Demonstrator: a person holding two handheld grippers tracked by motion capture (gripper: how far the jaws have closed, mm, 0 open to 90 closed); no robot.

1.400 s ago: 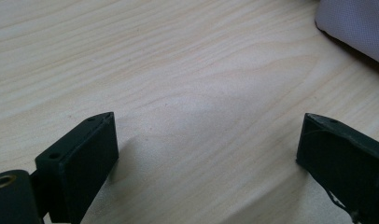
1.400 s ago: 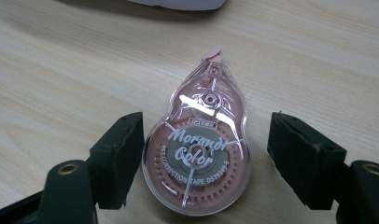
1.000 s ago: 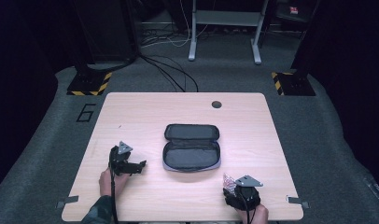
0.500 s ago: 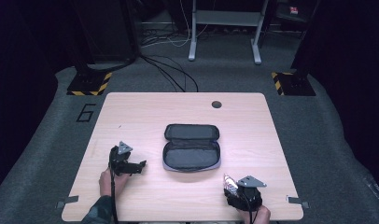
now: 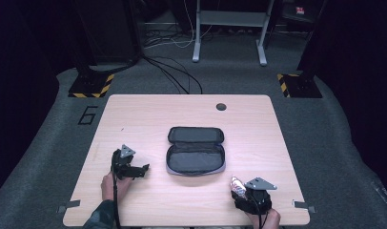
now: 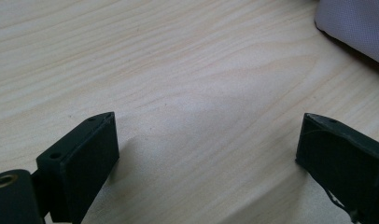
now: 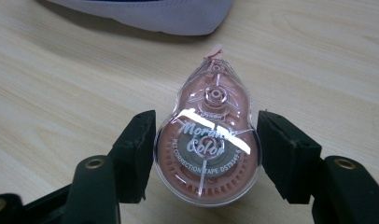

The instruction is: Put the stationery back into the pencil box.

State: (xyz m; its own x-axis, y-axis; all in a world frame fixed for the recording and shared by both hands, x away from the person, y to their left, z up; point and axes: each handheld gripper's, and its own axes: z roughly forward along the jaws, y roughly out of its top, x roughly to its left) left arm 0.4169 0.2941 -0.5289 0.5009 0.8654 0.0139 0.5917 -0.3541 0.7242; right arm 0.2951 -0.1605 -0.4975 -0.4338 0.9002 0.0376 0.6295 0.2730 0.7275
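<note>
A pink correction tape dispenser with a clear shell sits between the jaws of my right gripper, its tip pointing away from me. Both pads press on its sides just above the wood. In the high view the right gripper is at the table's front right, with the tape at its tip. An open dark pencil case with a grey lining lies in the middle of the table. My left gripper rests front left and points toward the case. Its jaws stand wide apart over bare wood.
The light wooden table has a round cable hole near its far edge. The case's pale edge lies just beyond the tape, and a corner of the case lies ahead of the left gripper. Cables and stand feet are on the floor behind.
The right gripper with the tape has shifted only slightly. The left hand and the pencil case have stayed in place.
</note>
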